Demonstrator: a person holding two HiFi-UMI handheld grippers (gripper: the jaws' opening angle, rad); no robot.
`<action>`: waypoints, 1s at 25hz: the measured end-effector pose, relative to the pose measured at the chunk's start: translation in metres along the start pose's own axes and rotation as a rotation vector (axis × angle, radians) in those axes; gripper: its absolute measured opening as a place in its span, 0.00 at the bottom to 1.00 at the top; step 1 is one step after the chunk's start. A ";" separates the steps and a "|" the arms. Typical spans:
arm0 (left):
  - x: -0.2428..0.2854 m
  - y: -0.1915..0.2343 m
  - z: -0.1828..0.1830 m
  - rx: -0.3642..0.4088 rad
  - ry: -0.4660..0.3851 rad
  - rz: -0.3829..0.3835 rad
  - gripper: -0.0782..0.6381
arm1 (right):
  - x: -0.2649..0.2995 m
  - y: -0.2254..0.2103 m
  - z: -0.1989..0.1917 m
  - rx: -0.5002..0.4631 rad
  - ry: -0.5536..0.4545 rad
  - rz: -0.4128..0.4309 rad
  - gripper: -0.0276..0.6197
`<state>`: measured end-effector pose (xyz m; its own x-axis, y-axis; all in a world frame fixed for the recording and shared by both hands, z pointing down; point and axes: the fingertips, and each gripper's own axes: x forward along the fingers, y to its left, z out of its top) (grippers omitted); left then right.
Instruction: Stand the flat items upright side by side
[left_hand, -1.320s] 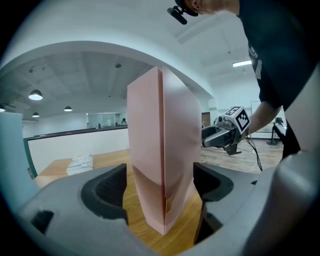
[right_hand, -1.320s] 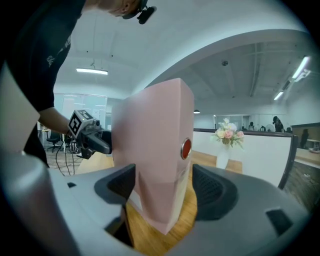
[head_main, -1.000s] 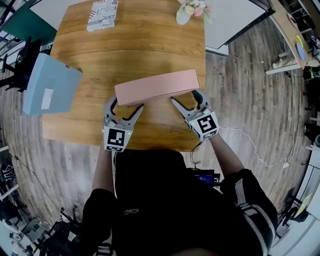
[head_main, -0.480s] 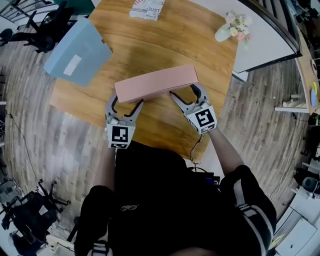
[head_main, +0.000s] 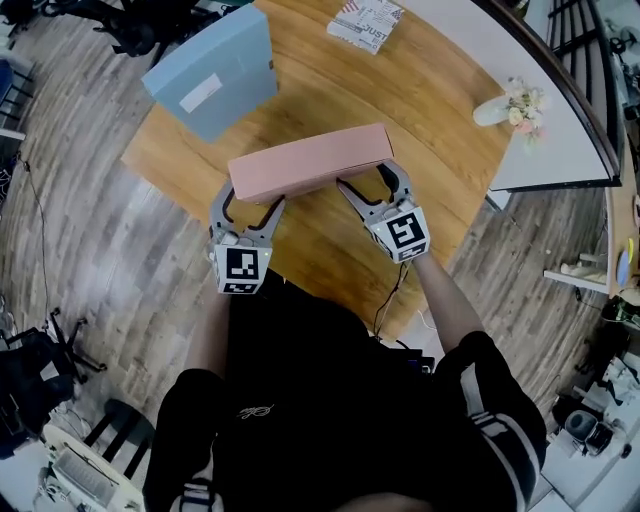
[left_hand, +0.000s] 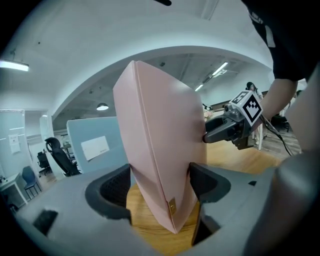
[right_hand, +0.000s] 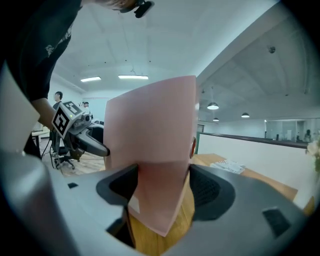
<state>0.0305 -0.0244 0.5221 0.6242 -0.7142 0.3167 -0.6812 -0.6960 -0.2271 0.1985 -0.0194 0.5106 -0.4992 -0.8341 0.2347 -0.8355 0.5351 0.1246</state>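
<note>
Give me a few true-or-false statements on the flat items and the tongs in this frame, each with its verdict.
1. The left tongs and the right tongs both clamp the pink box, one near each end. True.
2. The pink box lies flat on the wooden table. False: it is held upright on its long edge between the two tongs.
3. The blue box carries a white label on its face. True.
4. The printed booklet stands upright against the blue box. False: it lies flat near the table's far edge, apart from the blue box.
</note>
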 end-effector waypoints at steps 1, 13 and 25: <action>-0.002 0.004 -0.006 -0.007 0.013 0.014 0.64 | 0.006 0.003 0.002 0.001 -0.004 0.008 0.55; -0.003 0.055 -0.019 0.016 0.084 0.100 0.64 | 0.058 0.015 0.017 -0.008 -0.002 0.039 0.54; 0.002 0.109 -0.029 0.030 0.147 0.178 0.63 | 0.119 0.019 0.035 -0.009 0.048 0.073 0.54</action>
<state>-0.0537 -0.0996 0.5246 0.4313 -0.8087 0.3998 -0.7624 -0.5637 -0.3177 0.1148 -0.1131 0.5075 -0.5472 -0.7854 0.2893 -0.7950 0.5958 0.1137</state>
